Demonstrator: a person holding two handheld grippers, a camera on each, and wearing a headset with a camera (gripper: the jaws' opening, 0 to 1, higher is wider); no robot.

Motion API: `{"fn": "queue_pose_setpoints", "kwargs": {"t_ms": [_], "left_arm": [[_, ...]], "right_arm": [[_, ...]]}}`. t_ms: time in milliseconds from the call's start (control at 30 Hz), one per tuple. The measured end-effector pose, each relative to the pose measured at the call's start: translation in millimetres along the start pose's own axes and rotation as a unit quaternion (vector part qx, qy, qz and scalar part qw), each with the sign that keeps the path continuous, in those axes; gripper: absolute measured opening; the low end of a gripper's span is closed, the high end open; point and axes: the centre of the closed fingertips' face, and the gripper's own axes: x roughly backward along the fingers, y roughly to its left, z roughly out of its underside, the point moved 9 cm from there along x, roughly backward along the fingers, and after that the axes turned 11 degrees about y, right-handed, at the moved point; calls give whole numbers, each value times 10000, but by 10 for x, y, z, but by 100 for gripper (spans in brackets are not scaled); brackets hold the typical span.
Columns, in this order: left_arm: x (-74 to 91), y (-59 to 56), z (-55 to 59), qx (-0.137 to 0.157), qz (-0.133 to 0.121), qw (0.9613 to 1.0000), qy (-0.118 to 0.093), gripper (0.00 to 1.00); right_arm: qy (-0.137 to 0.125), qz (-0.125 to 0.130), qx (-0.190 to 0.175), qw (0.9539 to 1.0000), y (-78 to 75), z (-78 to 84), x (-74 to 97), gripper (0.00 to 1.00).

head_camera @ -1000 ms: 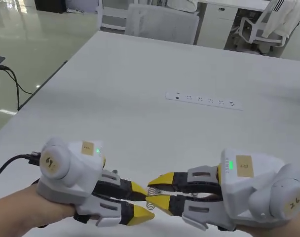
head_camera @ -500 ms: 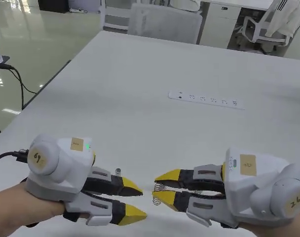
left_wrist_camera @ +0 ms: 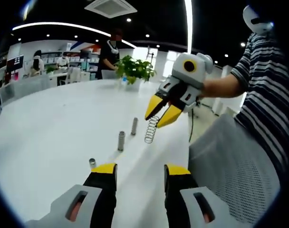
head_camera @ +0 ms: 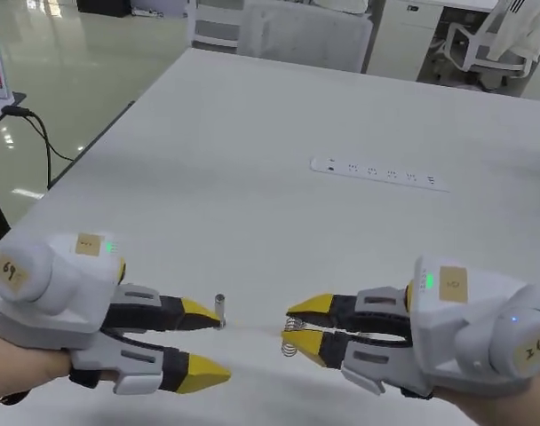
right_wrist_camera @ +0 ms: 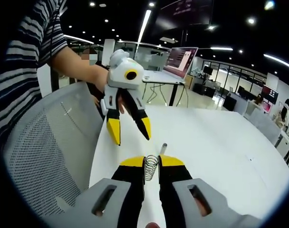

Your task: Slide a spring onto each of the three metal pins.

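Fingers of the right gripper [head_camera: 289, 324] pinch a spring [right_wrist_camera: 150, 167] near the pin [head_camera: 220, 307], left gripper [head_camera: 223, 348] spread just beside that pin; a skewed approach could snag the coil, buckling or dropping it.

In the head view the spring [head_camera: 289, 348] is mostly buried between the jaws of the right tool [head_camera: 288, 324]; a few coils peek out at 9 o'clock of the tips. The foot of one pin [head_camera: 219, 307] is covered by the upper jaw tip of the left tool [head_camera: 222, 348]. That tool's body is cut off by the edge at 8 o'clock, and the right tool's at 4 o'clock. In the left gripper view the nearest pin [left_wrist_camera: 91, 163] seems partly covered by a jaw tip. The sockets of the power strip [head_camera: 378, 174] are too small to count.
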Motion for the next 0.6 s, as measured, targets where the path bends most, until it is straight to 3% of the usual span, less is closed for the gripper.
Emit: {"fn": "queue_pose_setpoints", "kwargs": {"t_ms": [167,400,533,600], "left_arm": [[104,43,68,55,-226,9997,-27,38],[195,97,159,193,-417,9989,-60,52],[244,134,200,302,-515,9982,-88,63],[248,152,217,420,-617,9972,-105,77]], "right_arm": [[-46,1,-109,9999,-3,23,-4,7],[11,42,-88,10000,3,37,-33,7],[38,54,-67,10000,3,40,-59,7],[76,78,-14,9999,1,35,-80,7]]}}
